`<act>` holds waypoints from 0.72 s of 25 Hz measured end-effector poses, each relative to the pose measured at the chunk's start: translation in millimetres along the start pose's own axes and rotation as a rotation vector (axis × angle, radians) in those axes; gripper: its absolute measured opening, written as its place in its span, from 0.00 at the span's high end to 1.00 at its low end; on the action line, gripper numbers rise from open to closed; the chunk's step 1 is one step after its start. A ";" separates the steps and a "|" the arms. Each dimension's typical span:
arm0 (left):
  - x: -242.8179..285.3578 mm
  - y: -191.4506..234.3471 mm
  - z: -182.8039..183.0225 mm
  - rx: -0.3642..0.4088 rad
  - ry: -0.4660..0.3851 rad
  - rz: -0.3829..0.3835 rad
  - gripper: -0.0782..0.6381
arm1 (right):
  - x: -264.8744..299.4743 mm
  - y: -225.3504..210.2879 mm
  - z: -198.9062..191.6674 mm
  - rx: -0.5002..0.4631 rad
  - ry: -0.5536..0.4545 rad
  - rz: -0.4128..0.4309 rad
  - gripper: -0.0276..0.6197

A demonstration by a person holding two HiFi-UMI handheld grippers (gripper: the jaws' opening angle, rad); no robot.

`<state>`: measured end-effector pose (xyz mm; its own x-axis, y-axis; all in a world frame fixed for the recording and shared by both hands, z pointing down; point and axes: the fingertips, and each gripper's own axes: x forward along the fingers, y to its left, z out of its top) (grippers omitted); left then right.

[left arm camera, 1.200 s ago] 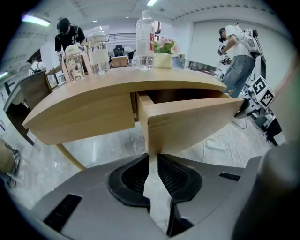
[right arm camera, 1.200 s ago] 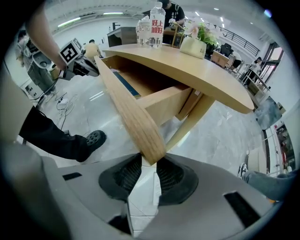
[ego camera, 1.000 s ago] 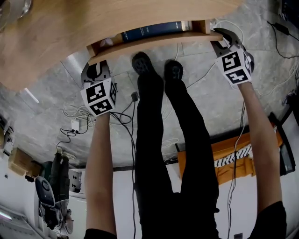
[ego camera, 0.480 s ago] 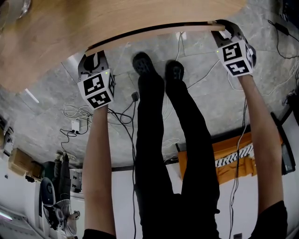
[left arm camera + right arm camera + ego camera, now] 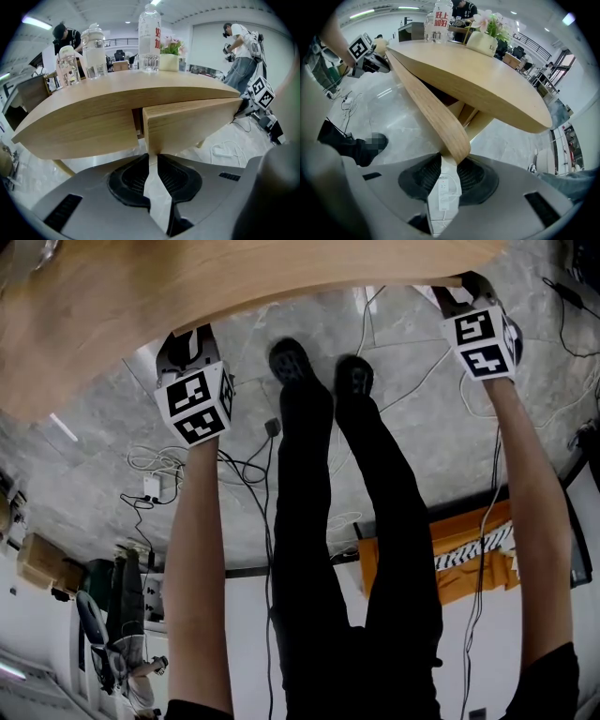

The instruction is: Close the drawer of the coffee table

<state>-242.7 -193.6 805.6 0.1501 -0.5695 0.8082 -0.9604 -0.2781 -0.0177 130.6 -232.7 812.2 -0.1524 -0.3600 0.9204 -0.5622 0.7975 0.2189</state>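
**Head view:** The pale wooden oval table (image 5: 141, 296) fills the 12 o'clock edge. The left claw (image 5: 185, 341) meets its rim at 10 o'clock and the right claw (image 5: 457, 289) at 1 o'clock. No drawer juts past the rim here.

**Left gripper view:** The curved light-wood drawer front (image 5: 192, 123) stands slightly proud of the table's apron at 12 o'clock, not yet flush. The left claw's jaws stand a sliver apart with nothing between them, and their tips sit against the board's lower corner. The push should probably run level and equal at both ends, so the drawer does not rack. A clear plastic water bottle (image 5: 149, 28) has a white label with red Chinese characters, too small to read surely.

**Right gripper view:** The right claw is clamped on the drawer front's other end. It would be wise to ease off once the front is flush. The dark print on a cream flowerpot (image 5: 480, 41) at 12 o'clock is illegible.
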 end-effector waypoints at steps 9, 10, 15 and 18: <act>4.1 3.4 8.6 -0.016 0.000 0.005 0.80 | 2.4 -9.7 7.0 0.007 0.002 -0.012 0.81; 4.6 3.6 9.1 -0.024 -0.002 0.005 0.80 | 2.8 -10.1 7.3 0.007 0.004 -0.011 0.81; 6.3 2.7 7.5 -0.046 0.000 0.014 0.80 | 4.7 -9.6 6.0 -0.007 0.005 -0.009 0.81; 7.1 2.5 7.5 -0.039 0.001 0.012 0.80 | 5.5 -9.4 5.6 -0.021 0.000 -0.004 0.81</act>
<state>-242.3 -204.1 806.9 0.1380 -0.5721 0.8085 -0.9707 -0.2404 -0.0044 130.5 -244.9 813.3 -0.1504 -0.3630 0.9196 -0.5457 0.8061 0.2290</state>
